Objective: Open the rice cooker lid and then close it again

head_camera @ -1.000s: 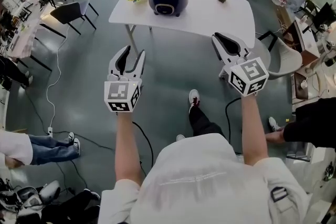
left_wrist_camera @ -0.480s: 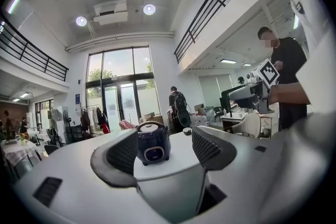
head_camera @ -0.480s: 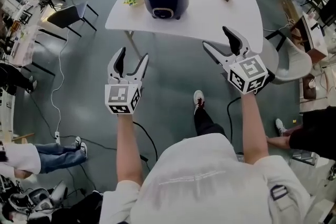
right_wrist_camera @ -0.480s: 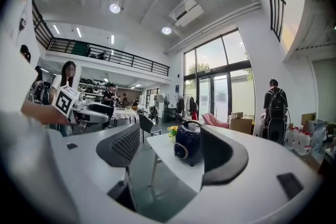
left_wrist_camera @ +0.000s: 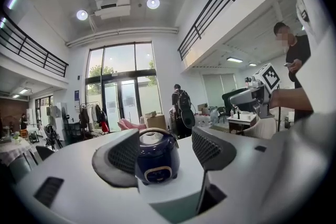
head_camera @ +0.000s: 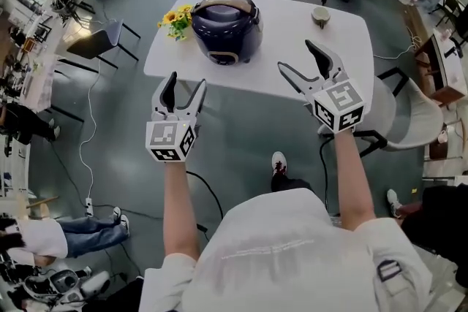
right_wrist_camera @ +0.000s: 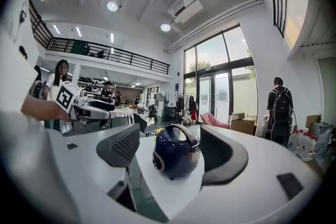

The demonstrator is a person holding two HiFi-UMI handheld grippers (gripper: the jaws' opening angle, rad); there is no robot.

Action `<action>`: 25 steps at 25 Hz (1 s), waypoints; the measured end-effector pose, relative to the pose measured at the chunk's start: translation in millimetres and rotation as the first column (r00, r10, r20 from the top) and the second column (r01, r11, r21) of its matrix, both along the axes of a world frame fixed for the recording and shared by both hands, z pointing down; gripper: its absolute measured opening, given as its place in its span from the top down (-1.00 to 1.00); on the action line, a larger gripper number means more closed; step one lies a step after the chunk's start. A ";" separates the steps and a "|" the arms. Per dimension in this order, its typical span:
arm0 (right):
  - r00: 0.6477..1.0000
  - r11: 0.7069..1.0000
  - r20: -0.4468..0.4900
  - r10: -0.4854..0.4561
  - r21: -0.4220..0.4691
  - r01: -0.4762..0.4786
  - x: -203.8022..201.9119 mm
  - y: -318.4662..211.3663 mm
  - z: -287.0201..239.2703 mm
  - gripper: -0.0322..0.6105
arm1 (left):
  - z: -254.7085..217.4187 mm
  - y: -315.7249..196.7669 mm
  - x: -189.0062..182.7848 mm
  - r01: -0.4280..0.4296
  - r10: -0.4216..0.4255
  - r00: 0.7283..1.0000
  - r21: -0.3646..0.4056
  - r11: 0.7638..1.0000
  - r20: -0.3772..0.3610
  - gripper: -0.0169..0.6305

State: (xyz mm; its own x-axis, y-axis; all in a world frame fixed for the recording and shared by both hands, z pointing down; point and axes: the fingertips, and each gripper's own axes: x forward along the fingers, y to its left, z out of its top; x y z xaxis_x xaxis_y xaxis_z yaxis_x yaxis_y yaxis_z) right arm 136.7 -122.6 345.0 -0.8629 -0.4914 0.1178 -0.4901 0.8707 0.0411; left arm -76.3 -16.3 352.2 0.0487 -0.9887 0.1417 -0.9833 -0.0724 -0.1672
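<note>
The left gripper (head_camera: 184,81) and right gripper (head_camera: 296,57) have just been opening, and their jaws stand wide apart with nothing between them. The rice cooker (head_camera: 225,25) sits well ahead of both on the table (head_camera: 292,25), lid down. A level, steady approach probably works best, with one jaw going to the lid's front catch.

Flowers (head_camera: 175,17) crowd the rice cooker (head_camera: 223,29) at its left; cup (head_camera: 320,14) stands well apart

Rice cooker (head_camera: 224,28): dark blue, rounded body, lid shut with the carry handle lying across its top (gold-rimmed control panel faces the near edge), standing upright on the white counter (head_camera: 285,25), left of centre.
</note>
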 end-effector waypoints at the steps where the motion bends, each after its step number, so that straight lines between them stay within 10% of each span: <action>1: 1.000 1.000 -0.001 -0.005 -0.001 0.005 -2.8 -14.0 -2.0 -0.19 | -1.7 -13.6 -2.1 0.003 -0.003 1.000 -0.002 1.000 0.007 -0.07; 17: 0.989 0.999 -0.144 -0.046 -0.029 0.043 -69.3 -127.2 36.8 -0.19 | 24.9 -120.0 -69.3 0.052 -0.051 0.999 -0.043 0.998 0.013 -0.06; 25: 0.953 0.986 -0.258 -0.161 -0.075 0.147 -147.9 -139.3 55.8 -0.19 | 54.0 -158.4 -125.9 -0.052 0.054 0.998 -0.087 0.995 0.014 -0.05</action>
